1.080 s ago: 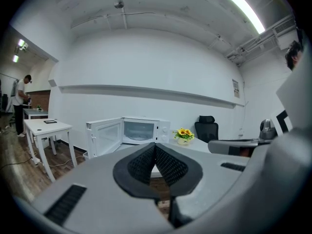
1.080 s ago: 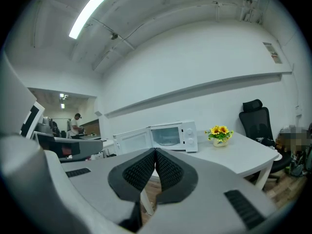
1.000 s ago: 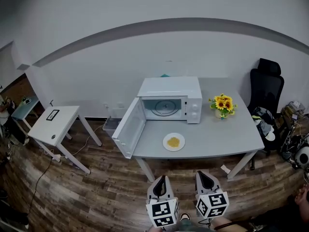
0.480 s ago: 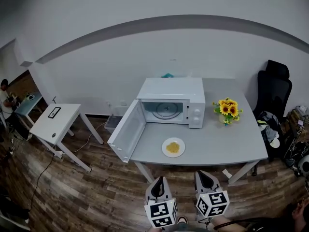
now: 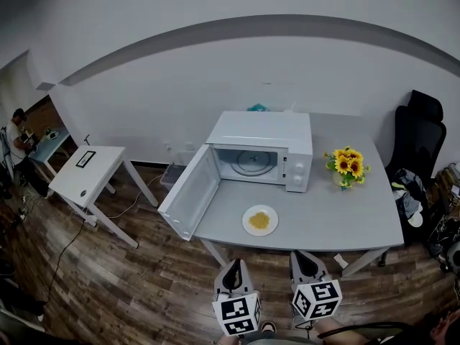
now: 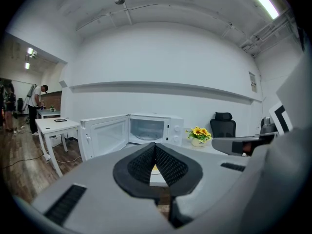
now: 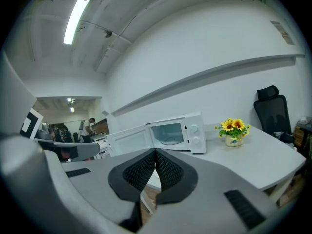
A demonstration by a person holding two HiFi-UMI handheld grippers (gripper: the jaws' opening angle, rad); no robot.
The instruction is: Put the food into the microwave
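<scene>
Head view: looks down on a plate of yellow food on the grey table, just in front of the white microwave, with its door swung wide open to the left. Finds the left gripper and right gripper low down, off the table, well apart from the plate. Puts the plate straight ahead, between the two, likely a bit nearer the left one.

Left gripper view: shows jaws pressed tip to tip, holding nothing. Catches a peek of yellow food just under the tips.

Right gripper view: same again, jaws together and empty. Hides the plate behind them. Shows sunflowers right of the microwave.
</scene>
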